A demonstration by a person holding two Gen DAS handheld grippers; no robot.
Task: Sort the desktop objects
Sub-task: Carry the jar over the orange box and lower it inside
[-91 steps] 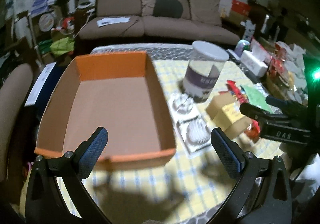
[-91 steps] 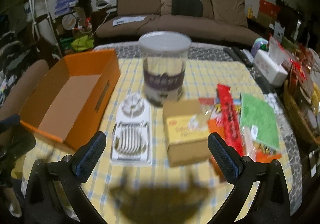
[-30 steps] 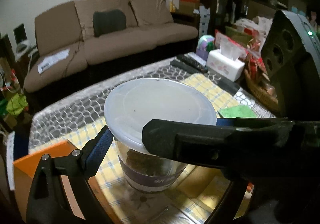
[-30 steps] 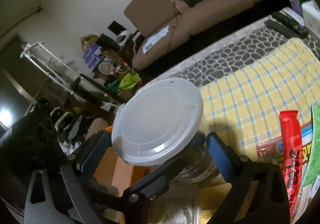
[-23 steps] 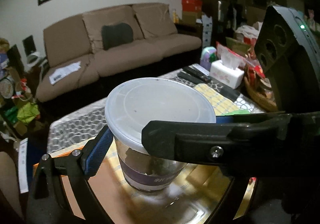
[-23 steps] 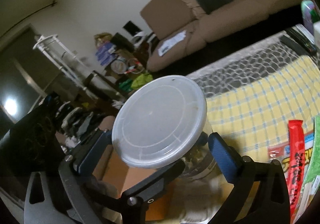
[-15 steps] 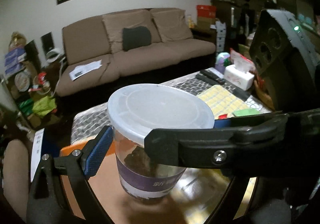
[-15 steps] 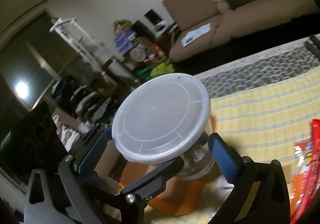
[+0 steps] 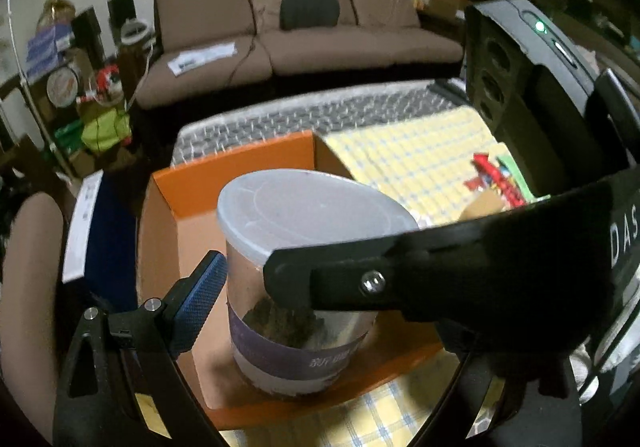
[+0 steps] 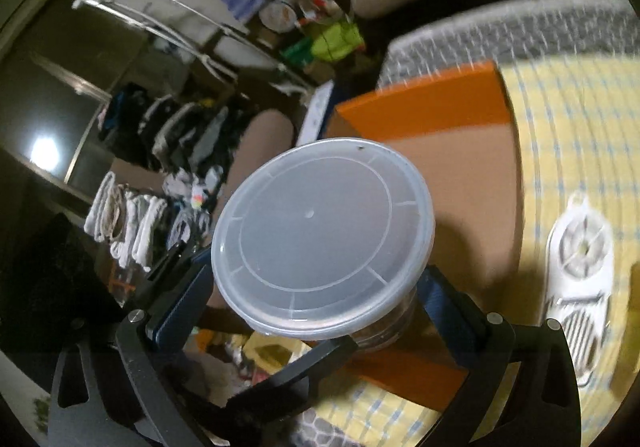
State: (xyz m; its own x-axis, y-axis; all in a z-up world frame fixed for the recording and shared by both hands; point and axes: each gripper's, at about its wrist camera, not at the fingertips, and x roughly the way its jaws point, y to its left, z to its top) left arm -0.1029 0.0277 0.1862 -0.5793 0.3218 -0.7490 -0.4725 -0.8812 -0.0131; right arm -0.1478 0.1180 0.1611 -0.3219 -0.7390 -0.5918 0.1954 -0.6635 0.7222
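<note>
Both hand-held grippers clamp the clear jar (image 9: 304,287) from opposite sides, the left hand-held gripper (image 9: 280,295) and the right hand-held gripper (image 10: 316,303) each closed on its wall, probably because it is wide. The jar hangs upright over the orange box (image 9: 240,167) on the tabletop (image 9: 420,151); whether its base touches the box floor, I cannot tell.

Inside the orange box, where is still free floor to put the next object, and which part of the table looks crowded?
The jar sits at the near end of the orange box. The brown floor behind it, up to the far orange wall, is bare. Both grippers, left and right, crowd the jar. On the checked cloth, the white slicer and snack packets fill the near right.
</note>
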